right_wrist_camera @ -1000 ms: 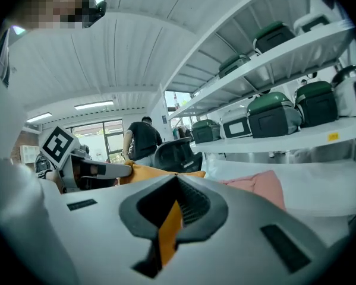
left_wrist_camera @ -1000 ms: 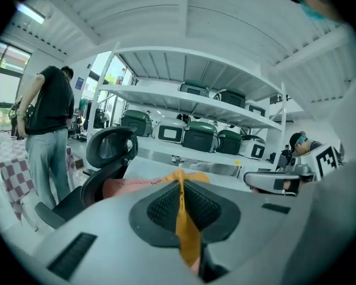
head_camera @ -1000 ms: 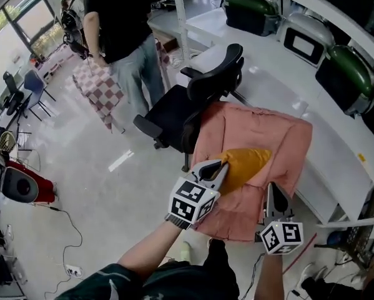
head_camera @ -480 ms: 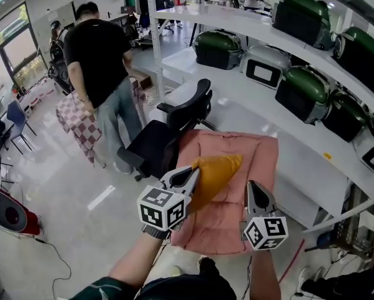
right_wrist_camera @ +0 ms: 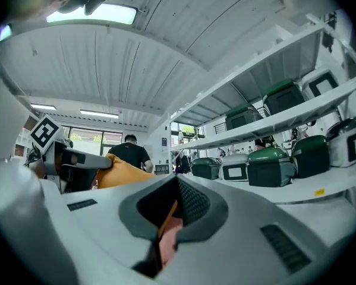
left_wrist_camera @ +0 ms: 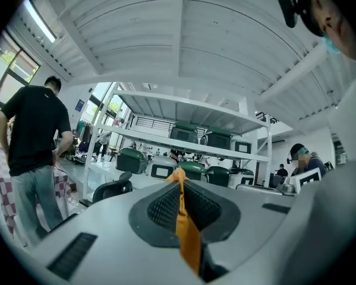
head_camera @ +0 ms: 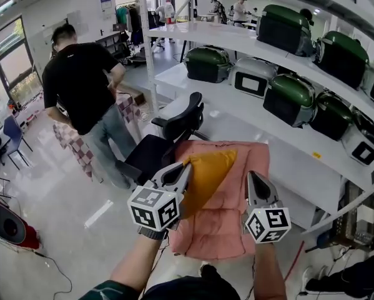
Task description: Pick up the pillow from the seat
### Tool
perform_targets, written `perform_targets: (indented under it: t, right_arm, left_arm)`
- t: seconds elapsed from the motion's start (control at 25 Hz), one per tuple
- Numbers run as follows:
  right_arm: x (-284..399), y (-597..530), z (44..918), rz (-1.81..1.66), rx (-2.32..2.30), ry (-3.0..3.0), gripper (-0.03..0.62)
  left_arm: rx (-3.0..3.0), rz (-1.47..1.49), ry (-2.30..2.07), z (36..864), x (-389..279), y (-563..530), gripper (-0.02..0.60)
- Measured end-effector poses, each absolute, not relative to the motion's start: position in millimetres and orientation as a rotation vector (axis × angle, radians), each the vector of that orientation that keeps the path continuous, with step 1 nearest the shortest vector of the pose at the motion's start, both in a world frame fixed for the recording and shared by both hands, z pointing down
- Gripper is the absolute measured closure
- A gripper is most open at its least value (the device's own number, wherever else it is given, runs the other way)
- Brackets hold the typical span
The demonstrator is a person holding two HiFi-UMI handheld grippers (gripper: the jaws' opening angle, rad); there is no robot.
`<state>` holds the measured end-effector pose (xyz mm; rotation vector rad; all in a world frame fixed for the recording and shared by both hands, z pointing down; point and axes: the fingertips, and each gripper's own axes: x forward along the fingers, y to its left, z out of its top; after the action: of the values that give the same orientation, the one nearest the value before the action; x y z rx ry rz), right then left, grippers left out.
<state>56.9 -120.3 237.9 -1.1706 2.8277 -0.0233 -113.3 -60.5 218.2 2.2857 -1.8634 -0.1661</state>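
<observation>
The pillow (head_camera: 221, 220) is a quilted pink cushion with an orange face (head_camera: 206, 172) folded over at its top. It hangs in the air between my two grippers, in front of the black office chair (head_camera: 168, 139). My left gripper (head_camera: 185, 166) is shut on the orange corner, and the orange cloth (left_wrist_camera: 182, 209) shows pinched between its pads. My right gripper (head_camera: 251, 177) is shut on the pillow's right edge, with pink and orange cloth (right_wrist_camera: 169, 230) between its jaws. From the right gripper view, the left gripper (right_wrist_camera: 59, 156) and the orange fold (right_wrist_camera: 121, 171) appear at the left.
A person in a black shirt (head_camera: 80, 86) stands at the left near the chair. White shelves (head_camera: 236, 108) carry several green-lidded cookers (head_camera: 286, 95) behind the pillow. A chequered cloth (head_camera: 71, 142) hangs by the person. Cables lie on the floor at the lower left.
Both grippers have risen with the pillow held between them, lifting it off the seat. The head view has tilted up, showing more of the shelves and room.
</observation>
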Motion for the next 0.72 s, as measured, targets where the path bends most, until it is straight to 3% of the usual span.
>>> perform_targets:
  t: [0.72]
  right_arm:
    - [56, -98, 201, 0.115, -1.194, 2.802, 0.592]
  left_arm:
    - [2.333, -0.189, -1.927, 184, -117, -29, 0.565]
